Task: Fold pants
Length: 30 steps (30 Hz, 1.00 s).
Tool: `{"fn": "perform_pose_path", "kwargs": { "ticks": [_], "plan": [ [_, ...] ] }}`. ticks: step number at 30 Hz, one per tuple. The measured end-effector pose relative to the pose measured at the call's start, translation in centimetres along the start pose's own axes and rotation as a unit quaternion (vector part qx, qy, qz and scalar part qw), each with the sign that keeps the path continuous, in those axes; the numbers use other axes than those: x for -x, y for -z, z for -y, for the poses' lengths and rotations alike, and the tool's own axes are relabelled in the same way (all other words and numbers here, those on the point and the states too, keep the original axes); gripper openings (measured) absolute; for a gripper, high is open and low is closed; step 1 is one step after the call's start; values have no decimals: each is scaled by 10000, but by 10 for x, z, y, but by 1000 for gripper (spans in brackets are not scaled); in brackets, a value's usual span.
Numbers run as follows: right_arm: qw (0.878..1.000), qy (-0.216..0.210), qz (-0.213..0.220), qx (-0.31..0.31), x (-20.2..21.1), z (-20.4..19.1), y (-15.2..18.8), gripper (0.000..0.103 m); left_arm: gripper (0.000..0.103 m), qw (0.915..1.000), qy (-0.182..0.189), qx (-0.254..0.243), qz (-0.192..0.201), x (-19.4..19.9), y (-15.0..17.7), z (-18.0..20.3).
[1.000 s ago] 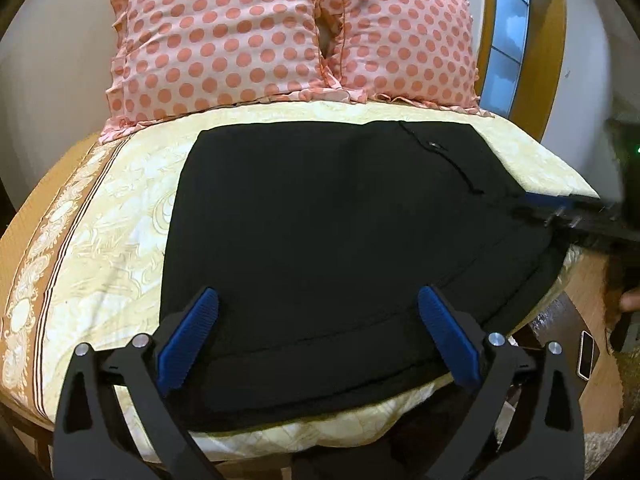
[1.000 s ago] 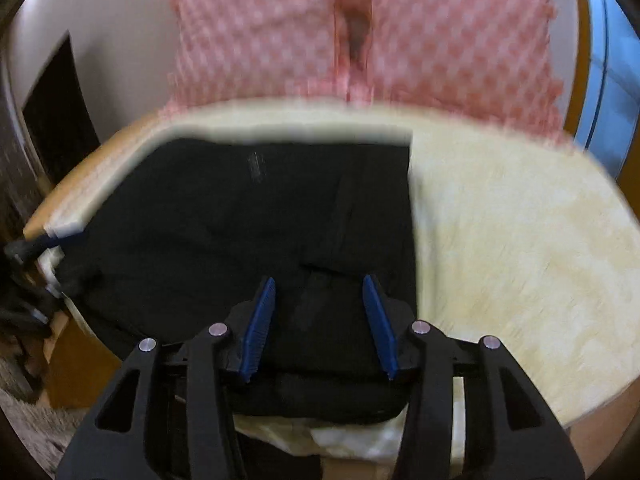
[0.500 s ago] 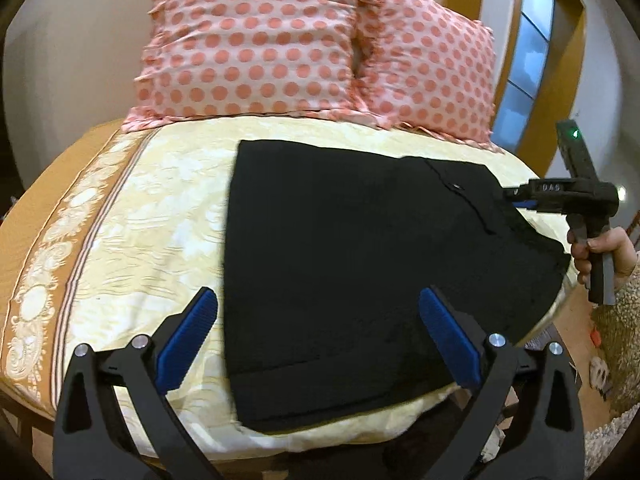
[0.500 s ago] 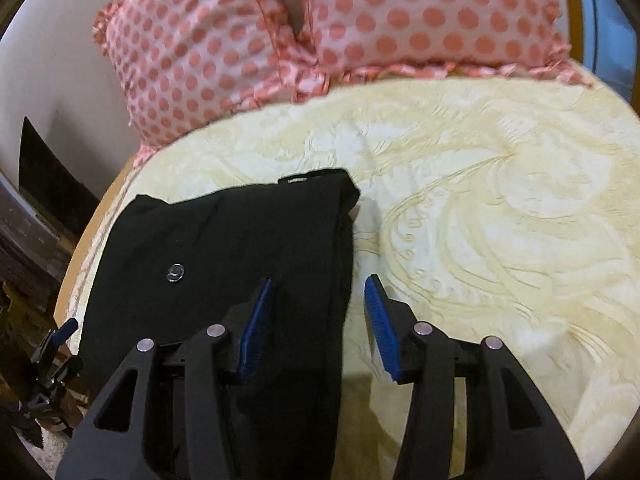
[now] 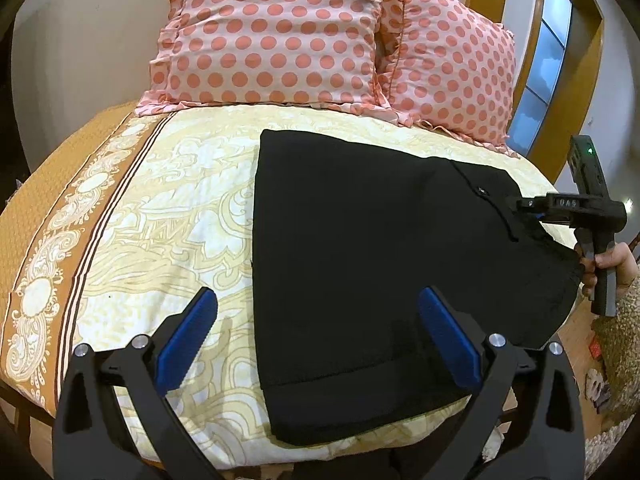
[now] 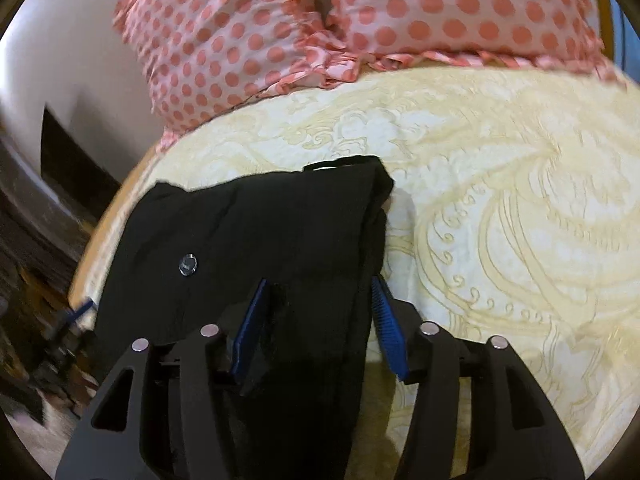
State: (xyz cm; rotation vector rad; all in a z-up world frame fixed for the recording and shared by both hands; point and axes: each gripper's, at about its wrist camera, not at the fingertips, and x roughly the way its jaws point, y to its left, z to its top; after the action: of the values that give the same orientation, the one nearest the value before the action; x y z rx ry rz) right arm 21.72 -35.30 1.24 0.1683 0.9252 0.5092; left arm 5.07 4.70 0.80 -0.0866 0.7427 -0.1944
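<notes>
**Inspector A:** Black fabric pants point(image 5: 368, 264), folded flat, lie on the cream patterned bedspread point(image 5: 160, 216) toward its right edge, in front of the pink polka-dot pillows point(image 5: 272, 32).

**Inspector B:** Tools?

**Inspector A:** Left tool point(image 5: 316, 340) is spread wide and empty above the near hem. Right tool point(image 6: 316, 312) is part-spread around the waistband edge; whether it pinches cloth, I cannot tell.

**Inspector B:** Recommendation?

**Inspector A:** Grip both layers squarely at matching corners, lift evenly, keep edges aligned, and lay the fold without dragging.
</notes>
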Motion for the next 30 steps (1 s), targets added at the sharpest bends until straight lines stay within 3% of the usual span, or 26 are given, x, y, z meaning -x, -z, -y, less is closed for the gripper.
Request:
{"fn": "perform_pose_path", "kwargs": {
  "ticks": [1,3,9,16,19,23,27,28,30],
  "plan": [
    [9999,1,48,136,1,-5,0,27,101,10000,-8,10,3,0,-1,-1],
    [9988,101,213,427,9,-16,1,17,101,10000,-25,51,1,-1,-2,-2],
    [9815,615,762,1646,25,-62,15,14,101,9995,-84,291,-77,-4,-15,-18],
    [9861,567,699,1394,19,-48,13,14,98,9921,666,829,-664,-41,-72,-54],
    [9881,488,694,1287,17,-44,13,14,87,9879,712,834,-1096,-70,-91,-58],
    [9896,427,674,1197,15,-41,12,14,77,9765,1040,901,-1660,-103,-100,-55],
    [9918,317,654,1054,13,-35,11,14,75,9763,1028,867,-1696,-112,-108,-53],
    [9923,274,670,1009,13,-33,10,14,68,9766,1017,847,-1693,-113,-109,-52],
    [9922,227,734,978,14,-31,11,14,43,9790,892,735,-1681,-115,-111,-48]
  ]
}}
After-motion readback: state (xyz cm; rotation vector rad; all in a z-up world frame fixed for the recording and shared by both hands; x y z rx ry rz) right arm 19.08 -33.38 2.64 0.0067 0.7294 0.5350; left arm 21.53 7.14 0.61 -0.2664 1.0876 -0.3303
